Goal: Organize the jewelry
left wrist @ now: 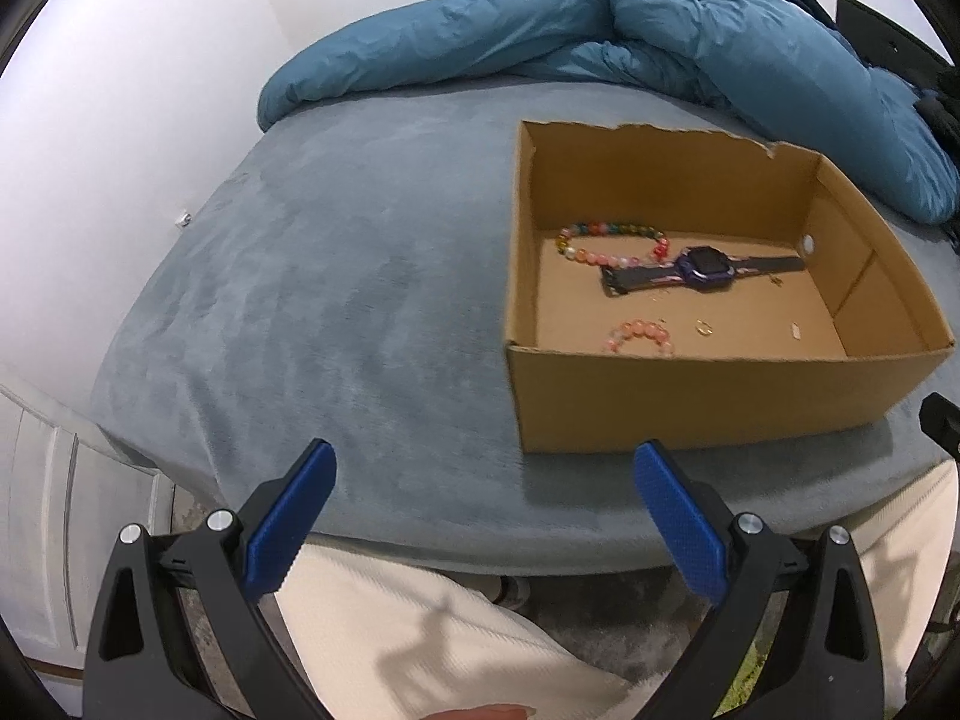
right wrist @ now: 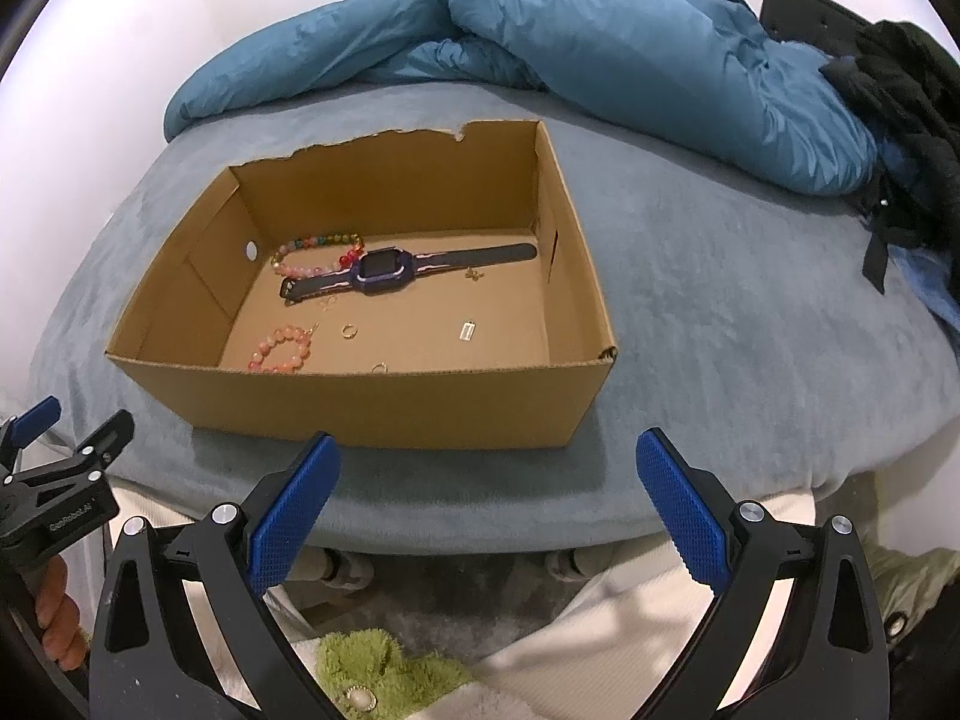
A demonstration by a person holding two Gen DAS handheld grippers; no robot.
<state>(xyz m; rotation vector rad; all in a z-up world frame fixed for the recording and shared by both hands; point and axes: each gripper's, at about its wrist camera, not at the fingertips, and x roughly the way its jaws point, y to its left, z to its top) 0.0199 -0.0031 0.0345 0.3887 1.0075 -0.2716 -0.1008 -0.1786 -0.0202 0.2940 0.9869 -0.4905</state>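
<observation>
A: Left hand-held gripper [left wrist: 485, 462]: fingers spread wide, nothing between them. Right hand-held gripper [right wrist: 489, 450]: same, fingers apart and empty. Both hang at the near edge of the bed [right wrist: 720, 312], short of the cardboard box [right wrist: 372, 402].

B: Where is the jewelry?

A: All that I can see is in the box. Purple watch [right wrist: 384, 267] lies flat across the middle of the floor, strap running left to right. Multicoloured bead bracelet [right wrist: 312, 252] behind it toward the back left, its near end touching or just beside the watch strap; cannot tell which. Pink bead bracelet [right wrist: 282, 351] at the front left, close to the near wall. Small gold ring [right wrist: 349, 331] just right of the pink bracelet, apart from it. A small pale tag-like piece [right wrist: 467, 331] sits alone further right. A few other tiny gold bits on the floor, too small to name.

B: Progress?

A: Judgement: late stage, maybe finished. No loose jewelry shows on the bed around the box. Pieces lie scattered, not sorted; the box has no compartments.

B: Box relative to the grippers?

A: Ahead of both. In the left view it sits forward and to the right; in the right view forward and slightly left. So it lies between the two, near, not touched.
</observation>
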